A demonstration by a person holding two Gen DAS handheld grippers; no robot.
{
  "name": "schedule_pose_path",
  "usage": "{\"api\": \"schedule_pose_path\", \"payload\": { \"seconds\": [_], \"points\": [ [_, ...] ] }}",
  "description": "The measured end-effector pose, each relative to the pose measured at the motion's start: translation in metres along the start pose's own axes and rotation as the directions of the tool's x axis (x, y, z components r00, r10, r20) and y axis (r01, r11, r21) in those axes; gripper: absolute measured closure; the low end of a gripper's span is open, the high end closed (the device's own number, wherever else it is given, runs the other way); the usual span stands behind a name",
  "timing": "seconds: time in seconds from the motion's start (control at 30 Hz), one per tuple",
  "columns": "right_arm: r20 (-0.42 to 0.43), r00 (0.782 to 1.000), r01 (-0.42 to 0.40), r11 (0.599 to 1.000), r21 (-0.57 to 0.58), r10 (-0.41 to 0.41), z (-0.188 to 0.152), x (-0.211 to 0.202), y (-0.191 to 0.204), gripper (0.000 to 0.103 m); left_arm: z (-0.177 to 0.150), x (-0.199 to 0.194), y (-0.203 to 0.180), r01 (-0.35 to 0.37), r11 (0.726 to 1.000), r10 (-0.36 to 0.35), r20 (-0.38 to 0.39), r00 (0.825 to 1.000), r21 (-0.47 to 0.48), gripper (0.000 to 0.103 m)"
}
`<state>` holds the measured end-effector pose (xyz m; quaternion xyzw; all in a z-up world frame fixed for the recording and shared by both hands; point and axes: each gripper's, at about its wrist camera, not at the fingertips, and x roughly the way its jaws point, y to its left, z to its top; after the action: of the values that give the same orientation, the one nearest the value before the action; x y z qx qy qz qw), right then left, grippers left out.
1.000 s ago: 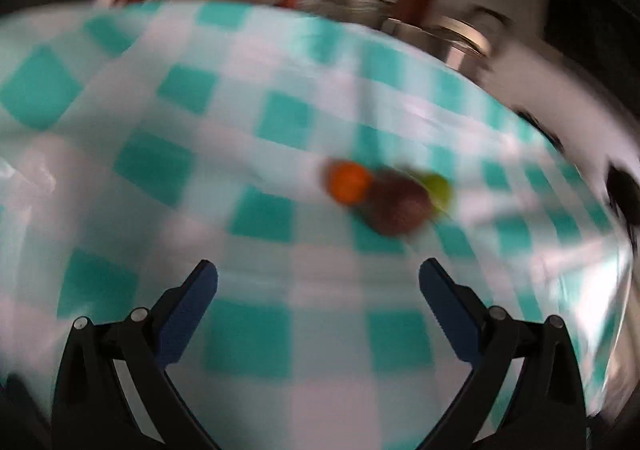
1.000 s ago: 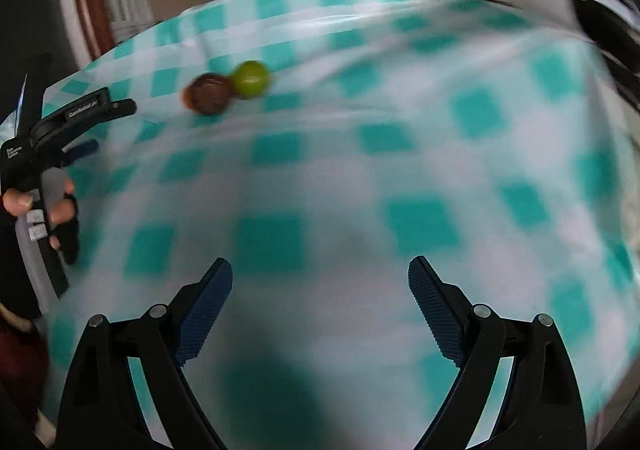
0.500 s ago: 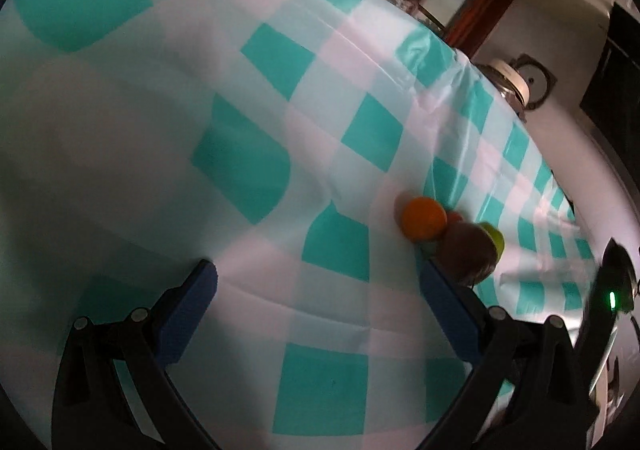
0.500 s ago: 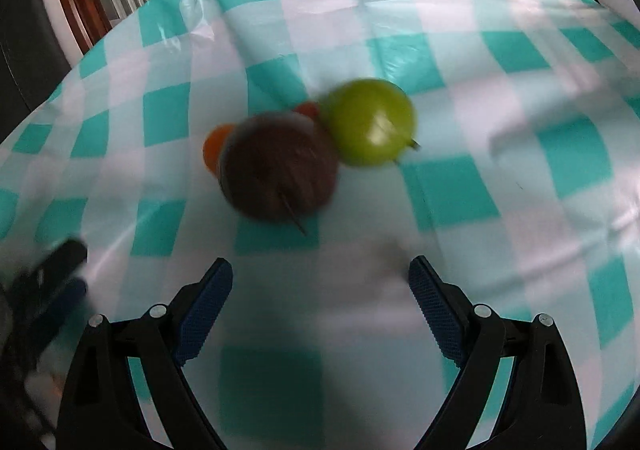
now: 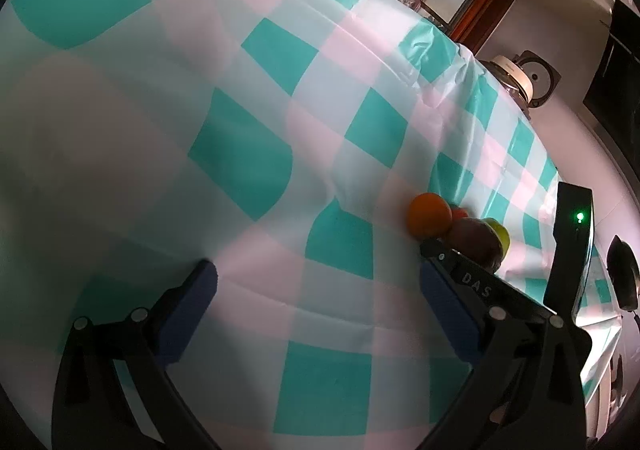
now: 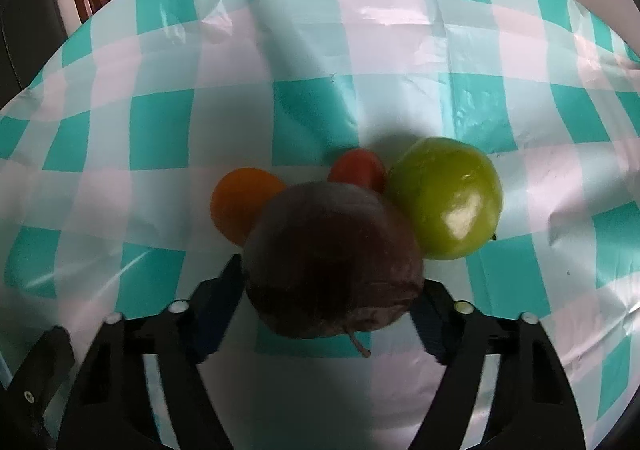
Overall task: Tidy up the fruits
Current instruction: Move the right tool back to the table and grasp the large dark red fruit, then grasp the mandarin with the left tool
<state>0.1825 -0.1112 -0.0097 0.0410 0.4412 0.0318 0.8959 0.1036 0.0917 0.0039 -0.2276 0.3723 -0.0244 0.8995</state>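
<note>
A: Fruit count?
B: Four on cloth [image 6: 160, 122]: one apple [image 6: 334, 260], lime [image 6: 446, 202] at 2, orange [image 6: 240, 206] at 10, tomato [image 6: 358, 170] at 12.
A: Grippers?
B: Right gripper [image 6: 332, 302] straddles apple, contact unclear; left gripper [image 5: 316, 314] apart.

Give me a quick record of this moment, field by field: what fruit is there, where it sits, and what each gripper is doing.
surface: checked tablecloth
fruit: dark red apple, green apple, orange, small red fruit, bunched together
right gripper: fingers on either side of the dark red apple; contact not clear
left gripper: open, holds nothing, fruit off to its right
container: none in view
</note>
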Motion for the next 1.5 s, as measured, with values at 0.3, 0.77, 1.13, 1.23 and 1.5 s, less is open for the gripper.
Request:
{"api": "schedule_pose_path", "payload": {
  "seconds": [0.3, 0.77, 1.13, 1.23, 1.5],
  "points": [
    [0.103, 0.992, -0.087, 0.986, 0.139, 0.073, -0.054, -0.061, -0.048, 0.04, -0.005, 0.002, -0.014, 0.016, 0.996, -0.014, -0.024, 1.0, 0.083, 0.002],
    [0.225, 0.972, -0.038, 0.899, 0.436, -0.068, -0.084, -0.101, -0.139, 0.04, -0.011, 0.025, -0.077, 0.049, 0.952, -0.039, -0.04, 0.998, 0.302, 0.002],
    [0.218, 0.975, -0.073, 0.89, 0.451, -0.03, -0.086, -0.096, -0.139, 0.039, 0.017, 0.097, -0.126, 0.013, 0.925, 0.027, -0.099, 0.995, 0.38, 0.033],
    [0.213, 0.977, -0.082, 0.893, 0.442, -0.016, -0.084, -0.093, -0.135, 0.039, 0.018, 0.114, -0.13, 0.025, 0.918, 0.042, -0.159, 0.986, 0.395, 0.05],
    [0.225, 0.974, -0.11, 0.886, 0.449, 0.007, -0.087, -0.09, -0.136, 0.039, 0.015, 0.089, -0.121, 0.002, 0.915, 0.028, -0.07, 0.997, 0.404, 0.058]
  ]
}}
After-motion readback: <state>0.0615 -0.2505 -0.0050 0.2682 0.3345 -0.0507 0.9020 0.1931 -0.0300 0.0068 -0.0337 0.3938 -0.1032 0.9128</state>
